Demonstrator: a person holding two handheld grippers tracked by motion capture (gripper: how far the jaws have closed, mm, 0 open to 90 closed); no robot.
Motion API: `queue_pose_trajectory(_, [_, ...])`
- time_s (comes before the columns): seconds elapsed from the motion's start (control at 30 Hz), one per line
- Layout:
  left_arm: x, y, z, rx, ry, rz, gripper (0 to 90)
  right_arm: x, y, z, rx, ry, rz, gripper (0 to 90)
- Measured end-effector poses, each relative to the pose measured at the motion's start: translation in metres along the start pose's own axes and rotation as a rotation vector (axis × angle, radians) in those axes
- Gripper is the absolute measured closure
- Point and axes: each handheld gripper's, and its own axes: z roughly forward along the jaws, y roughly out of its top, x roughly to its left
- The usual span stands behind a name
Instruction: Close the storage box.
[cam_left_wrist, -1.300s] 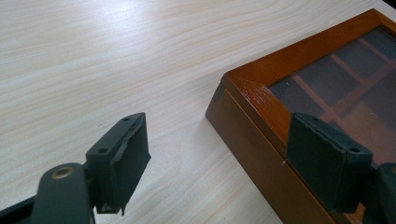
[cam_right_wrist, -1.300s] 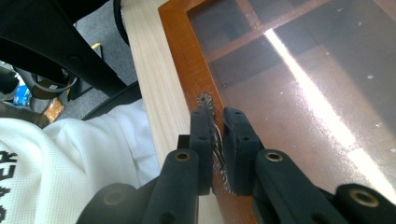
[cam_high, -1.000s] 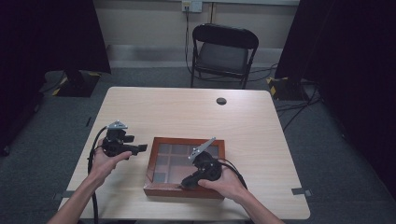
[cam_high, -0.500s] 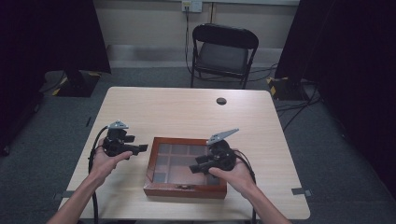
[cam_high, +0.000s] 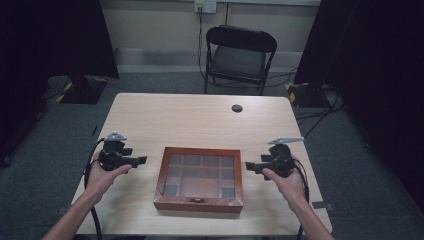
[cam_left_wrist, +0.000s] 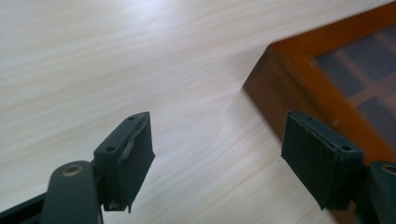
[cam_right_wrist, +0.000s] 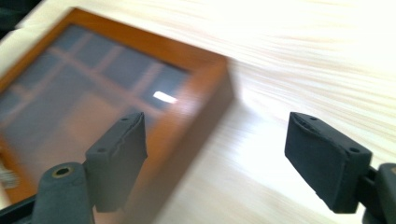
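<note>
The left hand-held gripper (cam_high: 141, 160) is held low over the desk (cam_high: 200, 120), at the left side of the wooden box (cam_high: 200, 178), and it points toward the box. Its jaws stand apart with nothing between them; they have just closed a little. In the left gripper view I see bare desk wood between the two black pads (cam_left_wrist: 135, 154), and a corner of the box is near the right pad, without touching it.

The right hand-held gripper (cam_high: 248, 167) is at the right side of the box, just beside its edge, and it points toward the box too. Its jaws have just been opening and now they stand wide, and they hold nothing. In the right gripper view the box corner lies behind the left pad (cam_right_wrist: 119, 158), and the picture is somewhat blurred.

The wooden box lies flat on the near middle of the desk, between the two grippers. Its lid is down; it has a glass top with a grid of compartments under it, and a small metal clasp (cam_high: 198, 200) is on the front side.

Farther away on the desk there is a small dark round piece (cam_high: 237, 108). Behind the desk a black folding chair (cam_high: 240, 57) stands on the grey floor.
</note>
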Motion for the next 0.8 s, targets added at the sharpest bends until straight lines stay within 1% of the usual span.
queue_pose_trajectory(0.03, [0.004, -0.003, -0.001, 0.010, 0.011, -0.006, 24.6, 0.000, 0.000, 0.000, 0.000, 0.000, 0.000, 19.9])
queue_pose_trajectory(0.07, [0.011, -0.010, -0.002, 0.023, 0.027, -0.025, 24.5, -0.013, -0.006, -0.003, 0.003, -0.056, 0.026, 18.7])
queue_pose_trajectory(0.1, [0.014, -0.013, -0.002, 0.037, 0.035, -0.028, 24.3, -0.017, -0.008, -0.003, 0.005, -0.073, 0.031, 18.7])
queue_pose_trajectory(0.13, [0.014, -0.013, -0.002, 0.037, 0.035, -0.028, 23.8, -0.017, -0.008, -0.003, 0.005, -0.073, 0.031, 18.7])
queue_pose_trajectory(0.17, [0.018, -0.017, -0.002, 0.052, 0.040, -0.030, 23.8, -0.022, -0.011, -0.002, 0.017, -0.089, 0.040, 18.3])
queue_pose_trajectory(0.2, [0.021, -0.020, -0.002, 0.053, 0.051, -0.041, 22.9, -0.031, -0.017, 0.001, 0.050, -0.163, 0.068, 15.8])
queue_pose_trajectory(0.23, [0.023, -0.022, -0.001, 0.058, 0.056, -0.047, 22.9, -0.031, -0.017, 0.001, 0.050, -0.163, 0.068, 15.8])
queue_pose_trajectory(0.27, [0.026, -0.026, 0.001, 0.072, 0.058, -0.058, 22.9, -0.039, -0.023, 0.004, 0.060, -0.216, 0.093, 16.0])
queue_pose_trajectory(0.3, [0.026, -0.027, 0.003, 0.079, 0.069, -0.054, 22.6, -0.043, -0.027, 0.007, 0.073, -0.231, 0.103, 16.0])
queue_pose_trajectory(0.33, [0.026, -0.027, 0.003, 0.079, 0.069, -0.054, 21.3, -0.043, -0.027, 0.007, 0.073, -0.231, 0.103, 16.0])
queue_pose_trajectory(0.37, [0.027, -0.028, 0.006, 0.088, 0.072, -0.052, 21.3, -0.047, -0.030, 0.010, 0.089, -0.252, 0.107, 16.0])
queue_pose_trajectory(0.4, [0.027, -0.029, 0.009, 0.094, 0.069, -0.055, 18.8, -0.051, -0.035, 0.015, 0.122, -0.308, 0.140, 16.0])
queue_pose_trajectory(0.43, [0.026, -0.030, 0.011, 0.104, 0.077, -0.053, 18.8, -0.051, -0.035, 0.015, 0.122, -0.308, 0.140, 16.0])
queue_pose_trajectory(0.5, [0.023, -0.030, 0.016, 0.124, 0.142, -0.020, 17.5, -0.053, -0.039, 0.019, 0.125, -0.335, 0.144, 15.1])
queue_pose_trajectory(0.53, [0.023, -0.031, 0.019, 0.133, 0.155, -0.019, 17.5, -0.055, -0.041, 0.021, 0.135, -0.340, 0.163, 14.8])
queue_pose_trajectory(0.57, [0.024, -0.031, 0.021, 0.139, 0.168, -0.022, 17.5, -0.057, -0.044, 0.024, 0.157, -0.353, 0.184, 11.3])
queue_pose_trajectory(0.6, [0.024, -0.033, 0.022, 0.147, 0.176, -0.023, 17.5, -0.057, -0.047, 0.027, 0.137, -0.405, 0.168, 9.5])
queue_pose_trajectory(0.63, [0.023, -0.035, 0.025, 0.135, 0.189, -0.018, 17.0, -0.056, -0.049, 0.028, 0.129, -0.443, 0.158, 8.1])
queue_pose_trajectory(0.67, [0.023, -0.036, 0.026, 0.123, 0.202, 0.008, 15.1, -0.057, -0.052, 0.030, 0.117, -0.468, 0.135, 1.6])
queue_pose_trajectory(0.7, [0.022, -0.041, 0.030, 0.077, 0.199, 0.015, 12.4, -0.058, -0.060, 0.035, 0.032, -0.456, 0.079, 0.0])
queue_pose_trajectory(0.73, [0.022, -0.041, 0.030, 0.077, 0.199, 0.015, 9.2, -0.058, -0.060, 0.035, 0.032, -0.456, 0.079, 0.0])
queue_pose_trajectory(0.77, [0.021, -0.044, 0.032, 0.041, 0.202, 0.024, 9.2, -0.058, -0.062, 0.035, 0.011, -0.453, 0.074, 0.0])
queue_pose_trajectory(0.8, [0.022, -0.046, 0.034, 0.023, 0.200, 0.036, 3.4, -0.058, -0.064, 0.036, -0.017, -0.451, 0.066, 0.0])
